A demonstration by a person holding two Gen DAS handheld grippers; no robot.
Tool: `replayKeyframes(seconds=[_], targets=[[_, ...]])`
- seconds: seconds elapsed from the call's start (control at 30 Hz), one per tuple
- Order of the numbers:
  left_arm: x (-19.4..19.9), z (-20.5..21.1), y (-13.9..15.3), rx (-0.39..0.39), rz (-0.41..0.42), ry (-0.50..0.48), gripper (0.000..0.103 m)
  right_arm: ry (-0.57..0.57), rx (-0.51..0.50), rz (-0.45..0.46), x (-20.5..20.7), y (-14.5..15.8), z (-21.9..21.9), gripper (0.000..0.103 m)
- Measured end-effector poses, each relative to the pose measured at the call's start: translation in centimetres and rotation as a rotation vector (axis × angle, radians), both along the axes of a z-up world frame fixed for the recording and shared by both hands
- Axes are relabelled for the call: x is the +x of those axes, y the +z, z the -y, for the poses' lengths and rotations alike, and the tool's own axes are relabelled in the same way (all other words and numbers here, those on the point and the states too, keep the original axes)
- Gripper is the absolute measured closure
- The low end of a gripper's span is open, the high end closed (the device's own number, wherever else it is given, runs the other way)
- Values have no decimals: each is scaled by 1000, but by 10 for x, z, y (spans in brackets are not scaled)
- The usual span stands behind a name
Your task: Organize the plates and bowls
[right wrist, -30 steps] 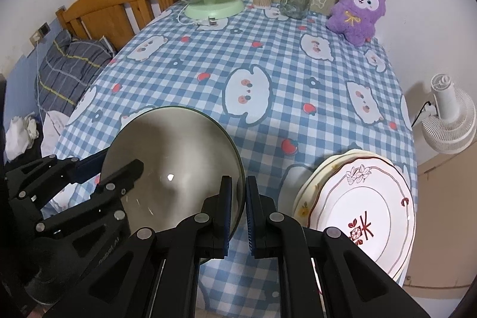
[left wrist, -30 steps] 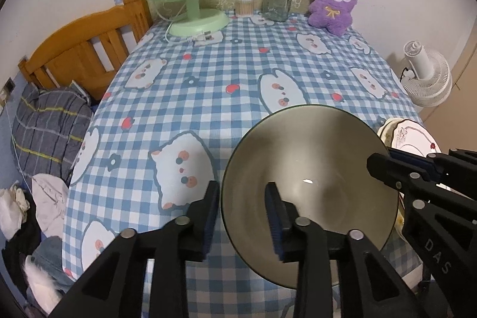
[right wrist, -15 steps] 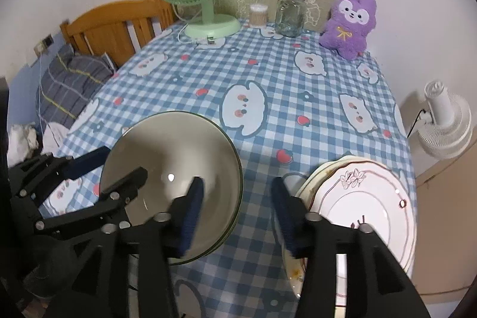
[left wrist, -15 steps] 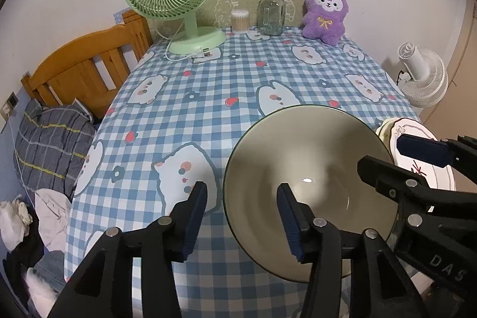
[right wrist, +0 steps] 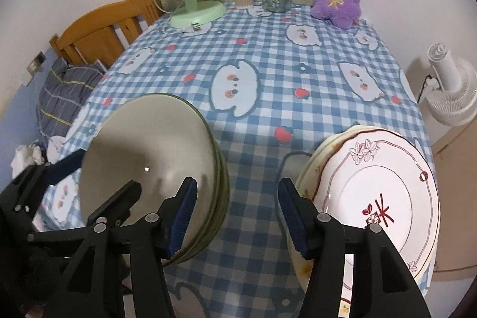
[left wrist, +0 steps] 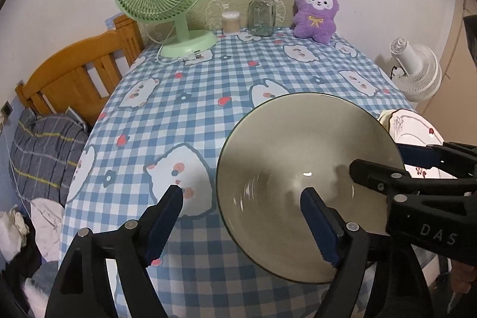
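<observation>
The grey-green bowl (left wrist: pixel 298 163) sits on the checked tablecloth (left wrist: pixel 193 97) beside the stacked plates (right wrist: pixel 375 198). Both grippers are letting go — left gripper (left wrist: pixel 241 216) and right gripper (right wrist: pixel 237 207), jaws opening astride its rim, pads clear.

Left tongs (left wrist: pixel 241 210) angled down, jaws opening wide; right tongs (right wrist: pixel 237 210) angled down, jaws opening.

both black plastic two-finger grippers, left (left wrist: pixel 238 216) and right (right wrist: pixel 235 210), carry ribbed blue pads, silver rivets, white lettering.
</observation>
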State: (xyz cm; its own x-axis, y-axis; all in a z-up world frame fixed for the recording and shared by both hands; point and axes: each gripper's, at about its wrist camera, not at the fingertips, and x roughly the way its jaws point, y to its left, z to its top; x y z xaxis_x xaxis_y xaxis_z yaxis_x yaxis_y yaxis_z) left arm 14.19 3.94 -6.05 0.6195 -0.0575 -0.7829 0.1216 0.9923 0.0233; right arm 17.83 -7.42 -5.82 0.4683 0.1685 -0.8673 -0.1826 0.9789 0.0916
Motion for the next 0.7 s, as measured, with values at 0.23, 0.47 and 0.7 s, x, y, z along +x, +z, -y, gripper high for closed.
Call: replayKeyframes(seconds=[0.23, 0.47, 0.7], targets=[[12, -7, -11, -78, -63, -12, 10, -46, 100, -67, 9, -16, 6, 43], [18, -8, -23, -62, -92, 27, 10, -57, 116, -83, 13, -27, 3, 43], [22, -11, -28, -90, -107, 39, 13, -60, 140, -72, 16, -30, 0, 42]])
